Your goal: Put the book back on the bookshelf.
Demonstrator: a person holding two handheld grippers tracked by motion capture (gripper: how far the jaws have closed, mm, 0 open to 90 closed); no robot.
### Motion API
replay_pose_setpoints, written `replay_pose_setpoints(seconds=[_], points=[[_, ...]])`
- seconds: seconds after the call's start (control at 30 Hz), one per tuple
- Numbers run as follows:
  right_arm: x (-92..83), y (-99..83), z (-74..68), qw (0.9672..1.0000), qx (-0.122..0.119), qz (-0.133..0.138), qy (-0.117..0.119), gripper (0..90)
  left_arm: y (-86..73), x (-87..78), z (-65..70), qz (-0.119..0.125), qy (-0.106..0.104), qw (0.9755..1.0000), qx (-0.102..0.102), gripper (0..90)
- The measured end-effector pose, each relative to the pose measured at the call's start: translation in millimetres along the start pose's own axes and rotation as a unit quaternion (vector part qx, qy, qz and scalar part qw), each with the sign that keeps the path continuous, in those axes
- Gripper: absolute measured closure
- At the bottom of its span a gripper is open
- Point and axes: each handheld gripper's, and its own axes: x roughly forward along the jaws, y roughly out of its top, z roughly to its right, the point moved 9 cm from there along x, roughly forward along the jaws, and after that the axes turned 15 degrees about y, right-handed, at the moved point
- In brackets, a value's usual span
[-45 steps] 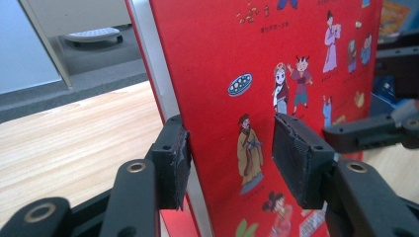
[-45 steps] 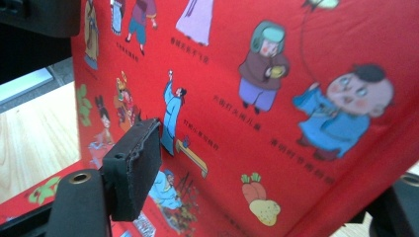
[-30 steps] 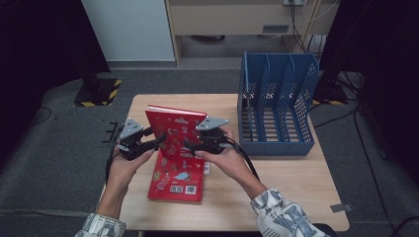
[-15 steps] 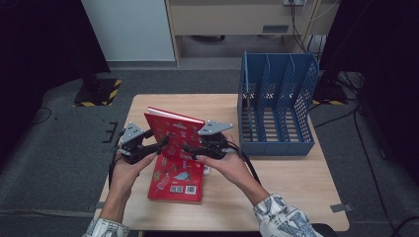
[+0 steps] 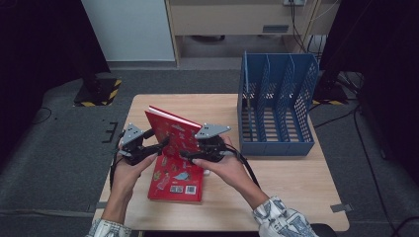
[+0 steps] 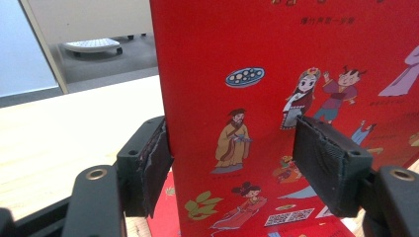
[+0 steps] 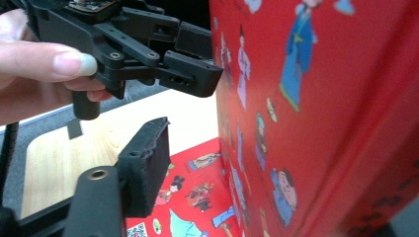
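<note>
In the high view the raised red book [image 5: 173, 131] stands tilted at the near left of the table [image 5: 296, 173], over a second red book [image 5: 175, 185] that lies flat. The left gripper [image 5: 163, 143] is at its left edge and the right gripper [image 5: 185, 154] at its front face. The blue file rack [image 5: 276, 113] stands well apart, at the far right.

In the left gripper view the book's edge sits between medium-wide jaws that have just been opening. The right pad looks clear of the cover, so this side may give little support.

In the right gripper view the jaws have also just been opening. The one pad [image 7: 148, 163] in sight stands apart from the cover.

With neither pair clamping, I judge the upright book could tip and slap down onto the flat one, or slide off the pads and twist.
</note>
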Motion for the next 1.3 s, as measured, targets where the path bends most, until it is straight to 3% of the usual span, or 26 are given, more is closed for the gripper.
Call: replay_pose_setpoints(seconds=[0.1,0.4,0.83,1.0,1.3], points=[[-0.2,0.5,-1.7,1.0,-0.002,-0.002,0.006,32.4,-0.2,0.4,-0.2,0.0,-0.001,1.0,-0.005,30.1],[-1.5,1.1,-9.4,0.9998,-0.019,-0.007,0.005,44.4,-1.0,0.0,-1.1,-0.003,-0.001,0.9999,-0.013,30.8],[-6.2,12.8,-9.4,0.9994,-0.027,0.001,0.02,51.9,-5.5,3.7,2.1,-0.013,-0.013,0.9998,-0.009,32.2],[-7.7,20.1,-8.7,0.9993,-0.033,0.006,0.016,54.6,-7.8,4.8,9.0,-0.017,-0.021,0.9996,0.0,32.5],[-7.8,33.6,-7.6,0.9991,-0.031,0.026,0.006,56.6,-7.7,5.8,10.1,-0.015,-0.023,0.9996,-0.003,30.0]])
